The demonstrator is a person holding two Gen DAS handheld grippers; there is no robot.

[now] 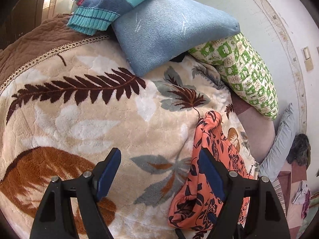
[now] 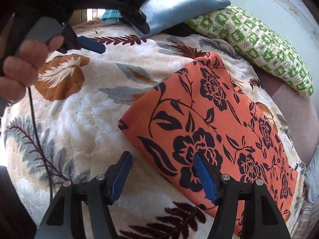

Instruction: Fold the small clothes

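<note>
An orange garment with a dark flower print (image 2: 217,123) lies folded flat on the leaf-patterned blanket (image 2: 83,123). In the left wrist view it (image 1: 209,139) lies bunched at the lower right, partly behind the right finger. My left gripper (image 1: 159,159) is open and empty above the blanket, left of the garment; it also shows in the right wrist view (image 2: 93,43), held in a hand at the upper left. My right gripper (image 2: 162,161) is open and empty, low over the garment's near left edge, its right finger over the cloth.
A blue folded cloth (image 1: 167,33) and a turquoise striped knit sweater (image 1: 107,2) lie at the blanket's far side. A green-and-white patterned pillow (image 1: 245,69) lies to the right by the wall. A cable (image 2: 37,131) hangs from the left gripper.
</note>
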